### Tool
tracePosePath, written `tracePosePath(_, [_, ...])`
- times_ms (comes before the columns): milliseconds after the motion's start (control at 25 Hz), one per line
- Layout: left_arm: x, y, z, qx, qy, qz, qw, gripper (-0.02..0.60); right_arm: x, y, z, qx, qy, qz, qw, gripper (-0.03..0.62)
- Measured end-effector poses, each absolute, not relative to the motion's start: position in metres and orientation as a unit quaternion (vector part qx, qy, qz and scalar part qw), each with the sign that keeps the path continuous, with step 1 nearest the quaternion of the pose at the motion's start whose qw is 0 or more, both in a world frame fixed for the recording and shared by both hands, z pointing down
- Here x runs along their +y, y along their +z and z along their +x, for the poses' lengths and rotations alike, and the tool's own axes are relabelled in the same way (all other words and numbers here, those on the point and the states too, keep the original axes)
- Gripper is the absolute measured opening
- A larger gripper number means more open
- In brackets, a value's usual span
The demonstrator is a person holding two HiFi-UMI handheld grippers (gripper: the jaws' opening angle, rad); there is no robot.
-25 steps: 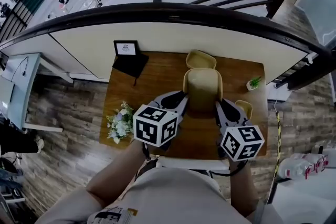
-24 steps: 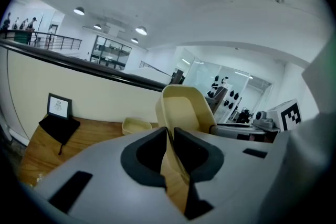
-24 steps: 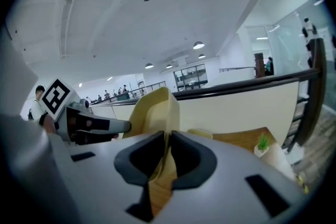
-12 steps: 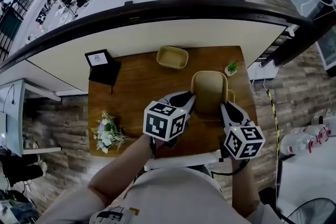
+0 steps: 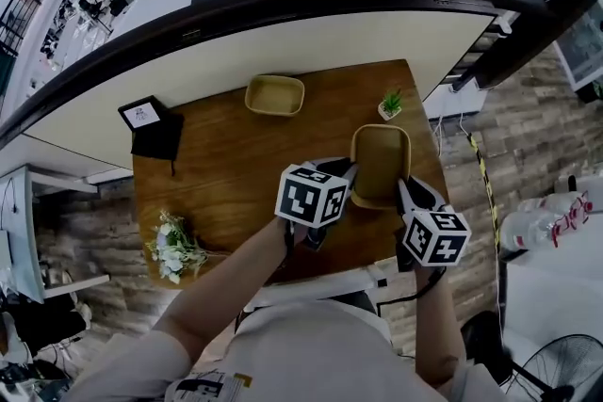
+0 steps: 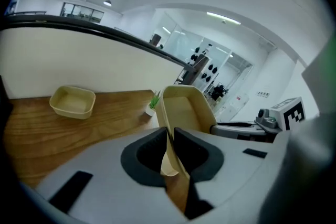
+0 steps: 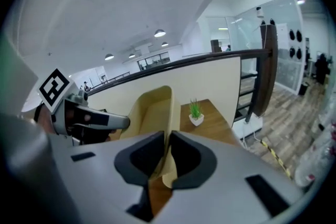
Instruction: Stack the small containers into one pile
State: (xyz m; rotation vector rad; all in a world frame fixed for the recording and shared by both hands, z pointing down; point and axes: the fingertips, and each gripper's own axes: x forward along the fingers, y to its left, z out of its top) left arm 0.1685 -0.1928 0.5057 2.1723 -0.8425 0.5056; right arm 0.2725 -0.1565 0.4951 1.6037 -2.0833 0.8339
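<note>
Nearest the viewer, the person's forearms enter from the lower edge of the head view, each hand carrying a gripper topped by a marker cube [image 5: 311, 195]. The left gripper [image 5: 343, 180] has its fingers [image 6: 143, 157] drawn narrow, pinching the left wall of the held container [image 5: 381, 161] between the dark pads. The right gripper [image 5: 405, 194] has its fingers [image 7: 192, 158] drawn equally narrow on the opposite wall. In both gripper views the thin beige wall runs straight through the slit between the pads.

The held container, an open rectangular tub with rounded corners, sits between the two grippers over the right-hand part of the bench [image 5: 236, 167]. Its long axis points away from the person. In the gripper views it appears tilted, with its far end raised. Whether its base touches the wood cannot be told.

Just beyond its far end, near the bench's right rear corner, stands a small potted plant [image 5: 390, 103]. The second container [image 5: 275, 95], of the same beige, rests mouth-up near the rear edge, well apart from the held one.

On the left side lie a bunch of flowers [image 5: 174, 247] at the front and a black stand [image 5: 151, 121] with a framed card at the rear. A dark curved rail [image 5: 283, 1] crosses behind the bench.
</note>
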Motion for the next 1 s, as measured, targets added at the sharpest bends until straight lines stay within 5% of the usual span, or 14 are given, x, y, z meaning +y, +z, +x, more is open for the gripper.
tracePosePath(1000, [-0.186, 0.670, 0.219, -0.305, 0.306, 0.780, 0.453, 0.051, -0.155, 0.661, 0.324, -0.668, 0.398, 0.558, 0.292, 0.051])
